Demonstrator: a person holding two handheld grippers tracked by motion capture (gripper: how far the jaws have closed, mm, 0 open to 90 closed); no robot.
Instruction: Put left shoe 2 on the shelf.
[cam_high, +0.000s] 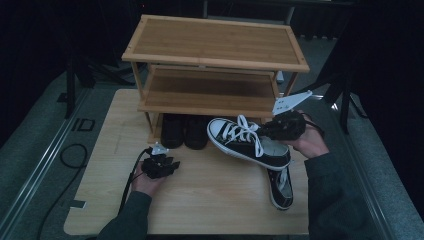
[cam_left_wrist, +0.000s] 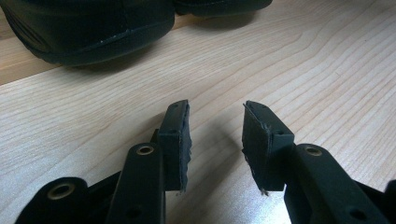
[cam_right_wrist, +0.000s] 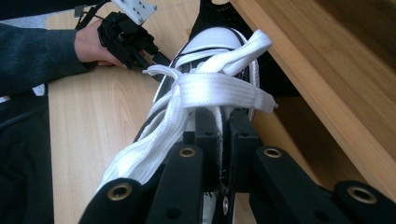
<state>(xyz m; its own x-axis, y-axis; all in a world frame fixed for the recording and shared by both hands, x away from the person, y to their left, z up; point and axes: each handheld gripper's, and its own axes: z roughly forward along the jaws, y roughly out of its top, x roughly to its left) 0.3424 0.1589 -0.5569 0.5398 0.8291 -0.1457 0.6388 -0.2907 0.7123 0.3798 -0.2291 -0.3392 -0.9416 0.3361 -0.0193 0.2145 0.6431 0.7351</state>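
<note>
a: high view, count? 
b: two sneakers, two dark shoes (cam_high: 185, 131) under one bamboo rack (cam_high: 215, 60), two grippers. pale wood table (cam_high: 200, 200), dark room, grey floor. the raised sneaker (cam_high: 247, 142) hangs right of centre, toe left, at the right gripper (cam_high: 285, 126); the second sneaker (cam_high: 281, 187) lies below it. left gripper (cam_high: 160, 166) sits near left.

a: left gripper view? 
b: jaws parted, nothing between, bare table, dark shoes beyond.

a: right gripper view? 
b: jaws clamped on the sneaker's collar beneath white laces (cam_right_wrist: 205, 88), rack at right.
</note>
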